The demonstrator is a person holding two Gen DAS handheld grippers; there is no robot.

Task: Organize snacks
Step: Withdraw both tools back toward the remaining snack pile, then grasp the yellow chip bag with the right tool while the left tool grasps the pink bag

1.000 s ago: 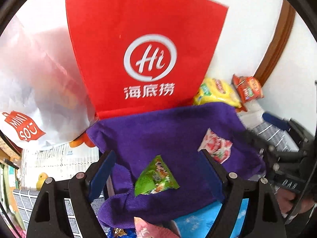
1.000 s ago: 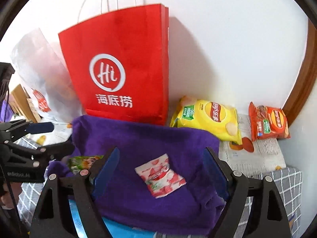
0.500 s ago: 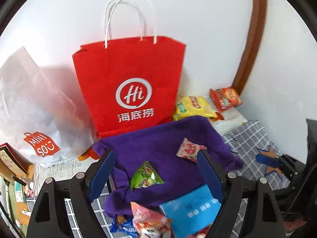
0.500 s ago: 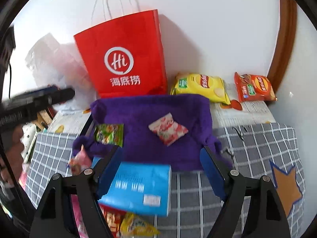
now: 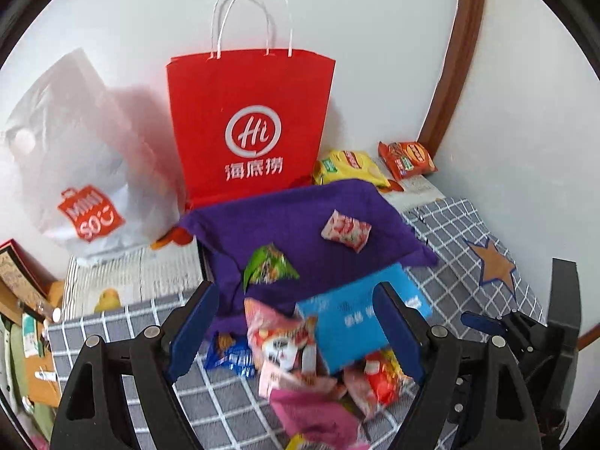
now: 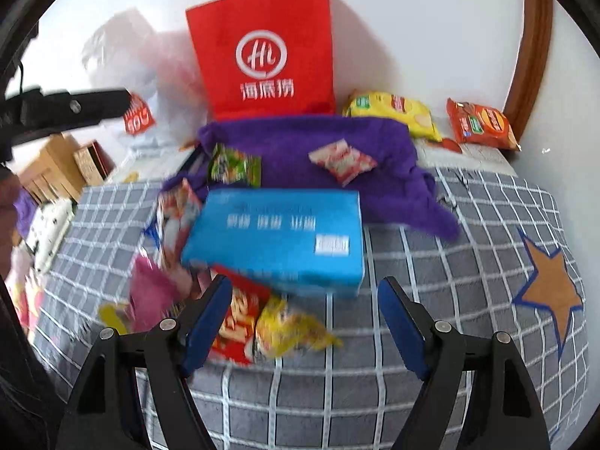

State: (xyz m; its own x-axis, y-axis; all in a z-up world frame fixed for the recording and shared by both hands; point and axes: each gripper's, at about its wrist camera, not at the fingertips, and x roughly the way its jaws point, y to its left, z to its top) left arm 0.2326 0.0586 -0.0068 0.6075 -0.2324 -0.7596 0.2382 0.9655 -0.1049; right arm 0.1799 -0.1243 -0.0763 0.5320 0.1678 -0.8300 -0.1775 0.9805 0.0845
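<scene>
the red paper bag (image 5: 247,127) carries a white ringed "hi" logo with "海底捞" beneath — readable in both views. the white plastic bag (image 5: 86,157) bears an orange "miniso" tag. print on the blue box (image 6: 277,240) is too blurred to read.

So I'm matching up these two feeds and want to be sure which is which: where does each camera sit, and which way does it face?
Left wrist: on the left gripper, aimed forward and down at the purple towel and red bag; its own open fingers show, with the right gripper at the right edge.
Right wrist: on the right gripper, looking down over the blue box toward the wall; own open fingers, the other gripper at far left.
Shared: bag, towel, box, both packets on the towel, grid tablecloth.
</scene>
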